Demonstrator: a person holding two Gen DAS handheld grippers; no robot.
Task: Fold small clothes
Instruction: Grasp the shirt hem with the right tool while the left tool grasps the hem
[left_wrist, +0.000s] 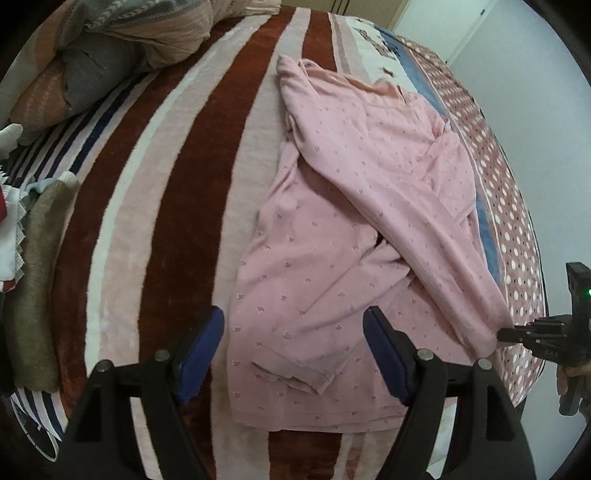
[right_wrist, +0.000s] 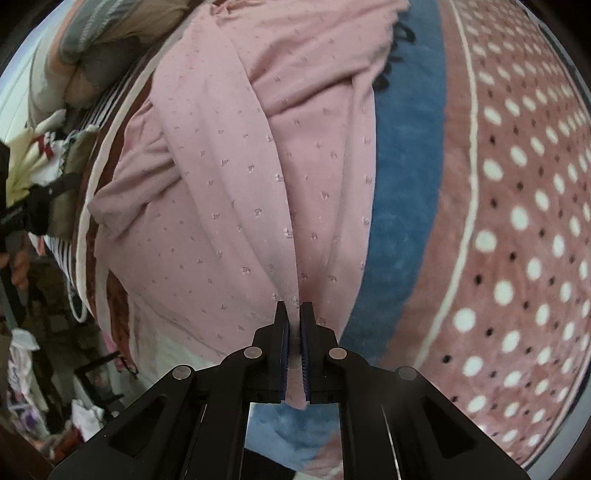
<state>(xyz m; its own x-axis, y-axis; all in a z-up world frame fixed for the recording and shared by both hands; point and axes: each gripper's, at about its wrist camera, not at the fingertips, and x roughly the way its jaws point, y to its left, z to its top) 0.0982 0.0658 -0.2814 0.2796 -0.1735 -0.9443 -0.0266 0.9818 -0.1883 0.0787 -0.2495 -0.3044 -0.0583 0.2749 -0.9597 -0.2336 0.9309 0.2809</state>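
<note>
Left gripper (left_wrist: 293, 339) hovers wide open, blue pads apart, over the near hem of the pink dotted shirt (left_wrist: 314, 280), which lies on the striped blanket (left_wrist: 166, 221) ahead of it. Right gripper (right_wrist: 294, 314) is clamped on the shirt's sleeve cuff (right_wrist: 293, 295), fabric pinched between its pads, polka-dot blanket (right_wrist: 517, 221) to its right.

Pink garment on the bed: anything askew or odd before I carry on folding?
Nothing damaged. The pink garment lies rumpled, one long part crossing diagonally over the rest. The right gripper has its jaws shut on that part's end at the bed's edge; the left gripper is open above the garment's near edge.
</note>
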